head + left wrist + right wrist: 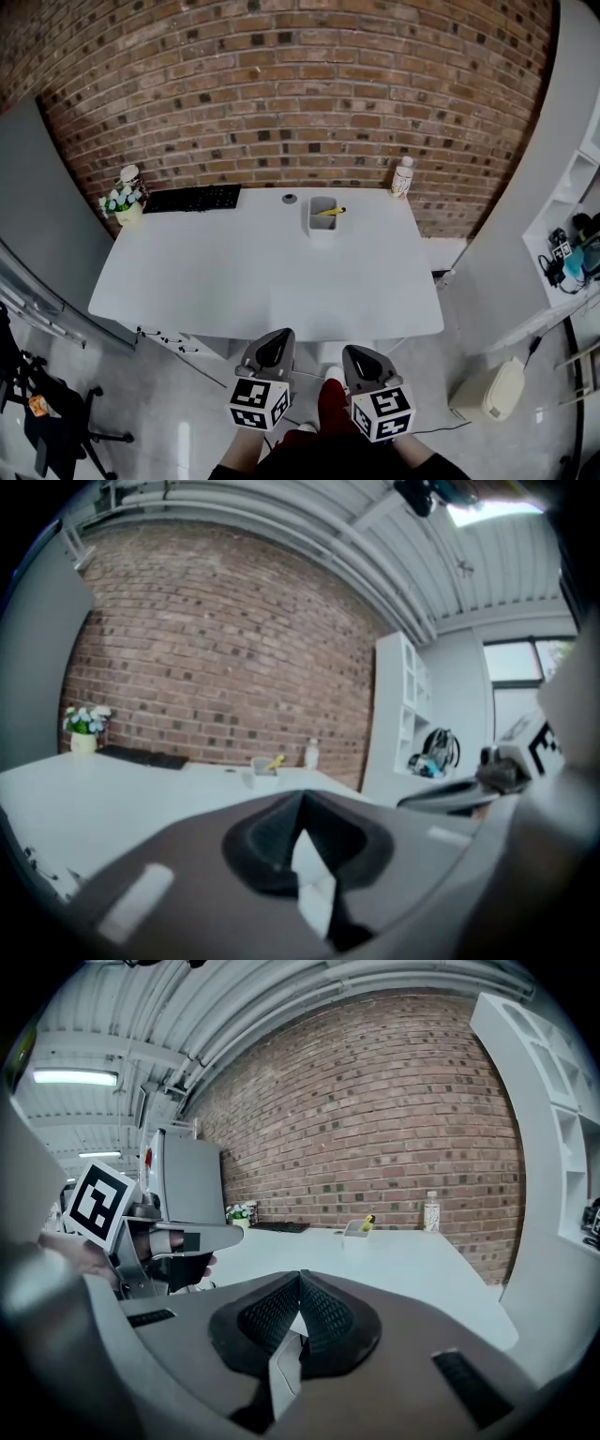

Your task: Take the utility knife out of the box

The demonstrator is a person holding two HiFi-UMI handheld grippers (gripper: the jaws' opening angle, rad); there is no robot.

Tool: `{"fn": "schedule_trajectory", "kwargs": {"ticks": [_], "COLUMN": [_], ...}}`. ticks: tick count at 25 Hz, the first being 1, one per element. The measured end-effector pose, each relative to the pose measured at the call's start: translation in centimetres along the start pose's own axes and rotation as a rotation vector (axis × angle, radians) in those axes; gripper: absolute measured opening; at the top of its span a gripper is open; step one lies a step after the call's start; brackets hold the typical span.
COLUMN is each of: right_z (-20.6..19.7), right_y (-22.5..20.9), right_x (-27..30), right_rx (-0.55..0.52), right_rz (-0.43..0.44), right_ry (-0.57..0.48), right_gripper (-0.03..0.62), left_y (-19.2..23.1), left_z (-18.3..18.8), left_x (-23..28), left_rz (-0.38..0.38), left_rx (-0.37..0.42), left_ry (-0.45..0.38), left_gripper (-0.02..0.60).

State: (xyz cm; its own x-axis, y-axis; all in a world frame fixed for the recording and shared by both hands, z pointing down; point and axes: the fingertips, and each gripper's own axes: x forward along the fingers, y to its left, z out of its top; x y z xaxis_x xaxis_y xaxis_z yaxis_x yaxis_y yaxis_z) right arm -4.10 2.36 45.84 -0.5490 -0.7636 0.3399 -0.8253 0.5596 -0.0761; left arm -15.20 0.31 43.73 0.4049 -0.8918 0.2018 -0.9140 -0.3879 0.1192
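Upper centre of the head view: one utility knife, yellow-handled, lies tilted across the top of one small pale box, one end poking towards the right rim. The box is the only open container on the white table, and the knife is the only thing you can see in it. It stands near the table's far edge, before the brick wall.

Just left of the box sits one small round dark disc. Further left are one black keyboard and one pot of white flowers, at the table's upper-left corner. At the upper-right corner stands one capped bottle, upright.

At bottom centre are your two grippers, well apart from the box and short of the table's near edge: your left gripper and your right gripper. In each gripper view the jaws are pressed fully together, and neither grips anything.
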Motion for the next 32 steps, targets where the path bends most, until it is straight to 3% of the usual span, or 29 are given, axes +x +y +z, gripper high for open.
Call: {"fn": "schedule_trajectory", "kwargs": {"ticks": [32], "right_z": [3.9], "right_y": [-14.3], "right_x": [15.3], "right_rx": [0.051], "right_rz": [-0.005], "right_ry": [0.092], "right_gripper": [0.008], "left_y": [6.5], "left_z": [2.6], "left_x": [23.2], "left_rz": [-0.005], "left_rx": [0.047], "left_ry": [0.130], "left_gripper": [0.022]}}
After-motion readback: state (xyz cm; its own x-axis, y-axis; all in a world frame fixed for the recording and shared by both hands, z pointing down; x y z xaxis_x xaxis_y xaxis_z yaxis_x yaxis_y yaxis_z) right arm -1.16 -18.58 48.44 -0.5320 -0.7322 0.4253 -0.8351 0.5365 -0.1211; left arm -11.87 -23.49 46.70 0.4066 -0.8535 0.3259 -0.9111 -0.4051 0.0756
